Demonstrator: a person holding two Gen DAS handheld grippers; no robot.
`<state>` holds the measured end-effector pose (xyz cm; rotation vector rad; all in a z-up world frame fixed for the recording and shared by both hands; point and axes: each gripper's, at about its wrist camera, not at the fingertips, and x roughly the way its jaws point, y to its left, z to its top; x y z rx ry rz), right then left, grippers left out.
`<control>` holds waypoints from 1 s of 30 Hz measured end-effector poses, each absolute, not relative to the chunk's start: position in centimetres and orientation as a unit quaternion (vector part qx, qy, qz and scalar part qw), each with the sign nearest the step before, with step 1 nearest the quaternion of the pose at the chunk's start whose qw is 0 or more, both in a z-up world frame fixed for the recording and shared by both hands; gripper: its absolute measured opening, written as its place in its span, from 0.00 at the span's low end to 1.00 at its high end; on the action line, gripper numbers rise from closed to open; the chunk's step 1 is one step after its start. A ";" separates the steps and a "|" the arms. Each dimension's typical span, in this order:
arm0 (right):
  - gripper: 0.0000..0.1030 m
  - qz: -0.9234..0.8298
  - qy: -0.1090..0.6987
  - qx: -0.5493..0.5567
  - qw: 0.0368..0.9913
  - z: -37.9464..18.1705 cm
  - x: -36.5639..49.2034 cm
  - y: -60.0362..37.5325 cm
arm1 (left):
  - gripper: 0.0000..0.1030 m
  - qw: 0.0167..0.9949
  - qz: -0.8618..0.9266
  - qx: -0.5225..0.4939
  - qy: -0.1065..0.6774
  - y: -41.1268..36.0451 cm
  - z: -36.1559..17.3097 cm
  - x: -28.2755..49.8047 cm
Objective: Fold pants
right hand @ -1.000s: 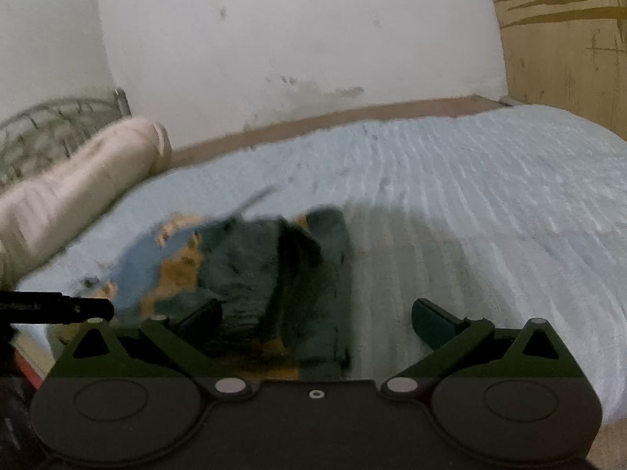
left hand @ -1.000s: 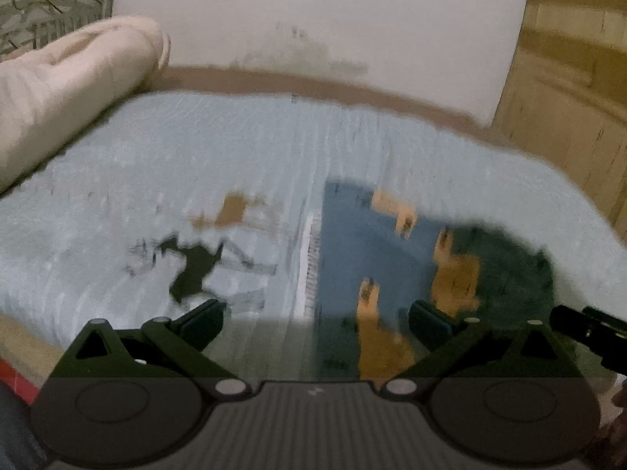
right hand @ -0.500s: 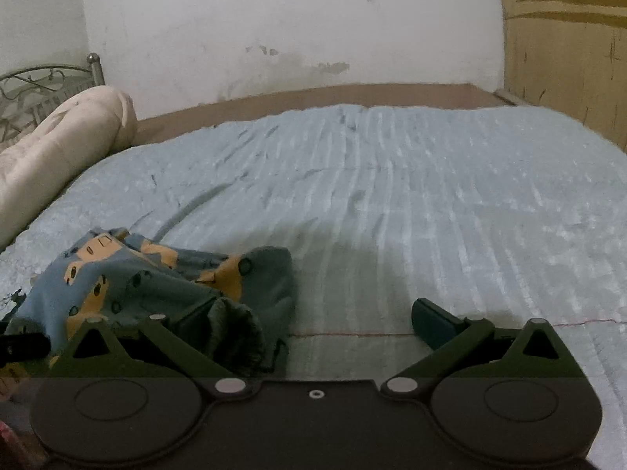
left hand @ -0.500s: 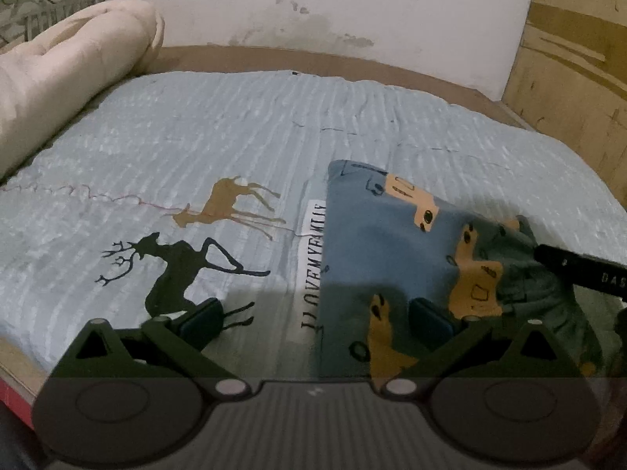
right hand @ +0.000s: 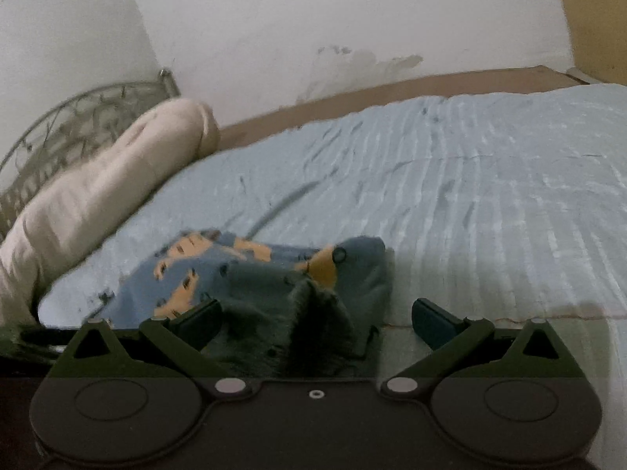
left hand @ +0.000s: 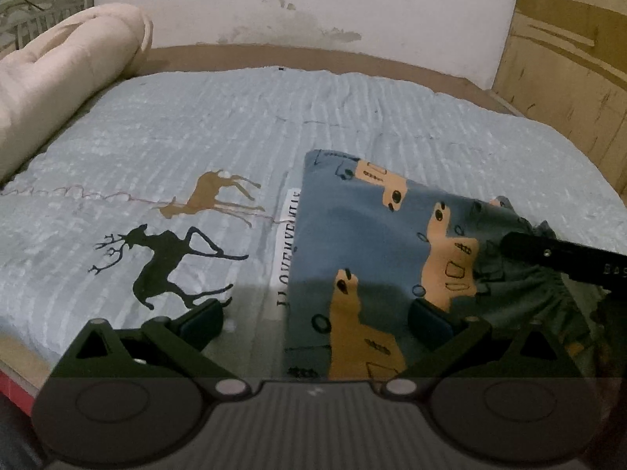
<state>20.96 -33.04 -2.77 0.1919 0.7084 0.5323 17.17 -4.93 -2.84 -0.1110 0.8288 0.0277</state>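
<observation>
— What have you got in front of you?

— A pale blue ribbed bedspread (left hand: 352, 117) printed with deer silhouettes covers the bed, against a stained white wall (left hand: 313, 0). A rolled cream blanket (left hand: 66, 78) lies along the left edge.

— And the pants?

— The small blue cotton pants with orange animal prints (left hand: 372, 235) lie on the near right part of the spread, folded into a compact bundle. The gathered waistband end looks rumpled and stands up a little.

— Your tongs?

— My left gripper (left hand: 317, 317) is spread wide and empty, one finger over the spread, the other over the cloth. My right gripper (right hand: 317, 321) is also wide, holding nothing, with the bundle's dark bunched end between its fingers.

— So which step?

— I judge the fold is nearly done. Next I'd flatten or tuck that bunched waistband, closing on its edge only, so the layers underneath don't drag.
</observation>
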 end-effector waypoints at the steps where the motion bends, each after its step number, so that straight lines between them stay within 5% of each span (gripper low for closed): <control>1: 0.99 0.263 0.342 0.092 0.897 -3.0 21.0 -32.9 | 0.99 0.912 0.014 -0.052 0.406 -5.0 -2.8 17.2; 16: 0.99 0.314 0.300 0.135 0.891 -4.8 20.2 -34.5 | 0.99 0.906 0.028 -0.034 0.422 -5.9 -2.1 17.8; 30: 0.98 0.286 0.360 0.121 0.880 -2.9 20.9 -33.8 | 1.00 0.913 -0.044 -0.021 0.405 -5.7 -3.0 19.1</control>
